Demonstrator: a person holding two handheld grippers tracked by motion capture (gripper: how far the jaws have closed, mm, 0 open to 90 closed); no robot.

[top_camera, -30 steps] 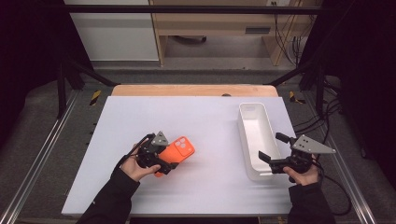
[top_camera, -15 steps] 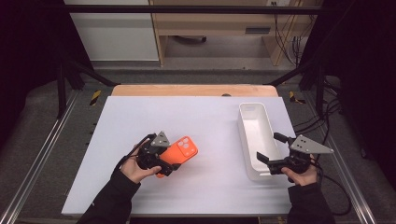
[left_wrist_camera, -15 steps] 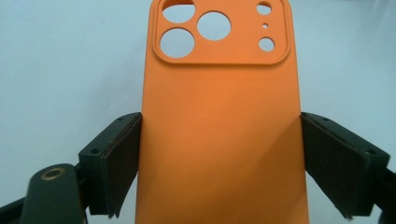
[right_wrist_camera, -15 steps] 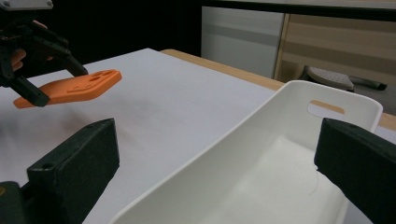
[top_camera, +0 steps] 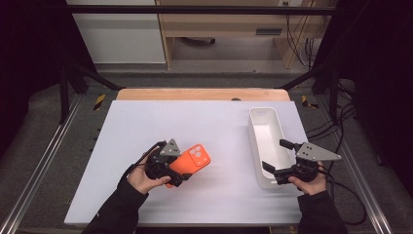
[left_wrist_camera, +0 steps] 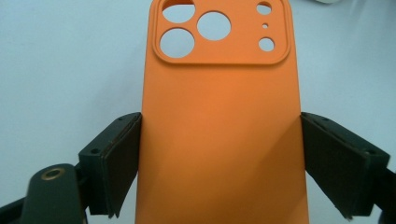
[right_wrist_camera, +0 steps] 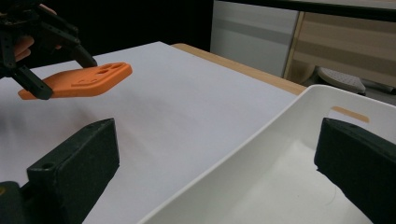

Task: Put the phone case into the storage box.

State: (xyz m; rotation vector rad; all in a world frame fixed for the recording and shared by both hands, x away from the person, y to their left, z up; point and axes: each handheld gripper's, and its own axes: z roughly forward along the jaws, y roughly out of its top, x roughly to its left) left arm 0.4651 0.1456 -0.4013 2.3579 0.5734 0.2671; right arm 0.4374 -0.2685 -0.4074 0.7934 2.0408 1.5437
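In the left gripper view, the case (left_wrist_camera: 219, 135) is cut off by the bottom edge, and 1 camera hole by the top. In the right gripper view, the bin (right_wrist_camera: 280, 140) is cut off at right and bottom.

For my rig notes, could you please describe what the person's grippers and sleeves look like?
Both the left gripper and the right gripper are black, with two flat black jaws and a grey three-cornered plate on top. A black cable trails from each. The person wears black sleeves.

Even overhead light keeps the white table (top_camera: 209, 131) bright with soft shadows, surroundings dark, near foreground slightly blurred.
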